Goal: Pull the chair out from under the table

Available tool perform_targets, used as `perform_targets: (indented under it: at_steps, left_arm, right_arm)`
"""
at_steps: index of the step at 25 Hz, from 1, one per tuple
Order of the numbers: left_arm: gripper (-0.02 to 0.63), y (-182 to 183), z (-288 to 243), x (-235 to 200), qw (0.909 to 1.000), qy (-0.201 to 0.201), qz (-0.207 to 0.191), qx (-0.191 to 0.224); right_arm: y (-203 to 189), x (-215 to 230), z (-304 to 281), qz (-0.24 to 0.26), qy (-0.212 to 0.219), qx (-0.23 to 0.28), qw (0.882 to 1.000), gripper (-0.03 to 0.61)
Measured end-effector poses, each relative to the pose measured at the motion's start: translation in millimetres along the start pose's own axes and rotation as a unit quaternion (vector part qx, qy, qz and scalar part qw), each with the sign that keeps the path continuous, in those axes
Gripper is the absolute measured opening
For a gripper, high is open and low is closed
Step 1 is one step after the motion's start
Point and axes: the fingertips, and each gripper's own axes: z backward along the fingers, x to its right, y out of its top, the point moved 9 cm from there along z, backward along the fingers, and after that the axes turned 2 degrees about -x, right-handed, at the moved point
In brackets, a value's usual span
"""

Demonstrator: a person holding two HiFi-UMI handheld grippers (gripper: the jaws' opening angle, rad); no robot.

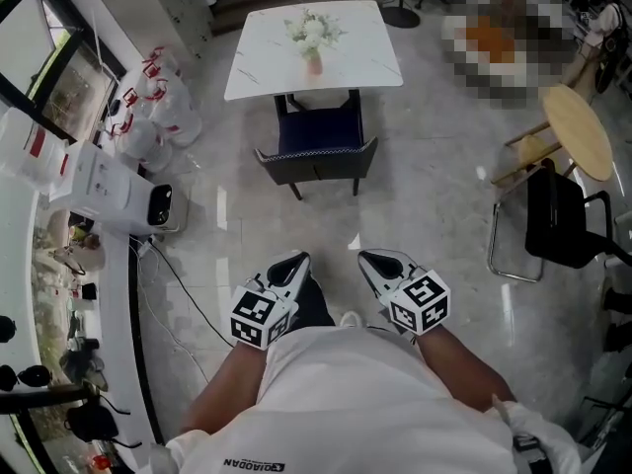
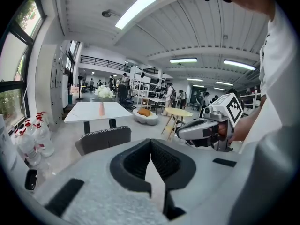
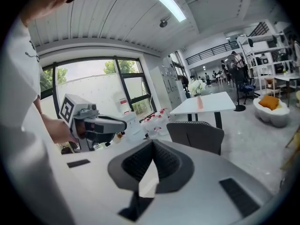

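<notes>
A chair [image 1: 318, 151] with a dark blue seat and a grey back stands half under the white marble table [image 1: 257, 67], its back toward me. A vase of white flowers [image 1: 313, 38] sits on the tabletop. My left gripper [image 1: 296, 263] and right gripper [image 1: 371, 260] are side by side over the floor, well short of the chair, both shut and empty. The left gripper view has the chair back [image 2: 103, 139] ahead, beyond its shut jaws, with the right gripper [image 2: 185, 131] to the right. In the right gripper view the chair [image 3: 196, 134] is ahead and the left gripper [image 3: 123, 124] is on the left.
White bags and bottles [image 1: 153, 107] and a white machine [image 1: 114, 191] line the left wall, with cables [image 1: 183, 284] running over the floor. A round wooden table [image 1: 578, 131] and a black chair [image 1: 558, 215] stand at the right. Tiled floor lies between me and the chair.
</notes>
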Motion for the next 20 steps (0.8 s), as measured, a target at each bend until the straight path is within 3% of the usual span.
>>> perform_targets:
  at_steps: [12,20]
  left_arm:
    - [0.002,15.5,-27.0,-47.2,1.0000,-0.006,0.001,0.007]
    - [0.002,32.6,-50.0,-111.9,1.0000,-0.006,0.002,-0.001]
  right_arm:
    - [20.0,29.3,-35.8,0.006,-0.014,-0.016,1.000,0.006]
    - [51.5,57.0,-89.5,0.000,-0.026,-0.025,0.999,0.006]
